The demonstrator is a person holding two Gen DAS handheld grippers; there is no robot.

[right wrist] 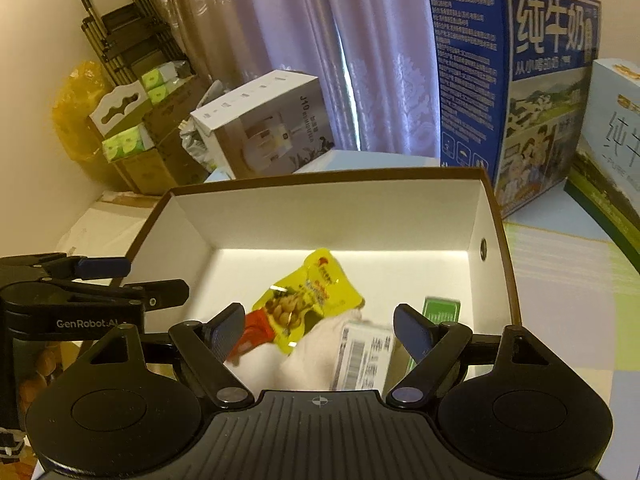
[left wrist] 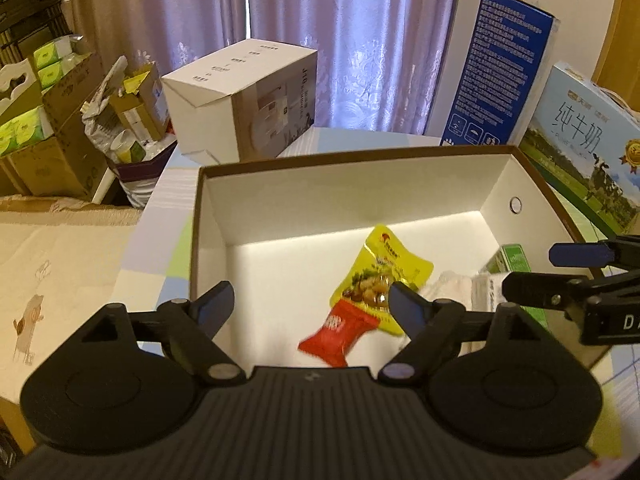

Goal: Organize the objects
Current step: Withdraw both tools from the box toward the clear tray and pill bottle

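An open box [left wrist: 360,160] with a brown rim and white inside stands on the table. In it lie a yellow snack packet [left wrist: 384,268], a blurred red packet [left wrist: 340,332], a white labelled packet [left wrist: 460,292] and a small green box [left wrist: 510,258]. My left gripper [left wrist: 310,304] hangs open over the box, the red packet below its jaws and untouched. My right gripper [right wrist: 319,322] is open above the white labelled packet [right wrist: 364,356], beside the green box [right wrist: 440,312]. Each gripper shows in the other's view: right gripper [left wrist: 532,269], left gripper [right wrist: 156,279].
Behind the box stand a white appliance carton [left wrist: 248,96], a tall blue milk carton [left wrist: 496,68] and a pale blue milk case [left wrist: 584,144]. Cardboard boxes with green tissue packs [left wrist: 28,120] pile at the left. Curtains hang behind. A pastel checked cloth [right wrist: 560,280] covers the table.
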